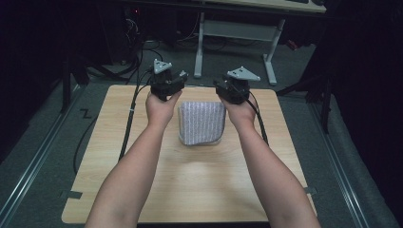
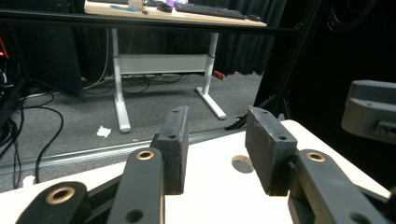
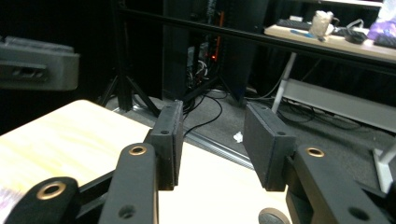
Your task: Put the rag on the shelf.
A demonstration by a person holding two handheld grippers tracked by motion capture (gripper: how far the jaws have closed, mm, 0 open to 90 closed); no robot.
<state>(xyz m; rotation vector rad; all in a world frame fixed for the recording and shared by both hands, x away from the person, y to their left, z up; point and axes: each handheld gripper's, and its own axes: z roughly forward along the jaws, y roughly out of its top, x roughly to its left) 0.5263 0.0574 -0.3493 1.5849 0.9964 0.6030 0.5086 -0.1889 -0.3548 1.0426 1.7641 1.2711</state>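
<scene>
Forearms come in from the near edge of the table (image 1: 142, 199), one on each side of the folded cloth (image 1: 201, 122). Cloth is grey-white, striped or ribbed, lying flat a bit beyond table centre, closer to the far edge than the near one.

Left gripper (image 1: 167, 84) is held above the far edge, just past the cloth's far-left corner. Jaws spread, nothing between them; the left gripper view looks straight through the gap to bare tabletop and the floor beyond. Right gripper (image 1: 233, 88) mirrors it past the far-right corner, jaws likewise apart and empty in the right gripper view.

Both are raised off the surface and clear of the cloth, no contact. Symmetric pose with one tool per far corner reads like a setup for a two-handed grab or fold, hence open jaws and level hands. Can't tell from the high view whether the fold's loose edges face near or far; fabric detail is too soft.

White desk (image 1: 237, 33) stands on the floor well behind the table, not involved.
</scene>
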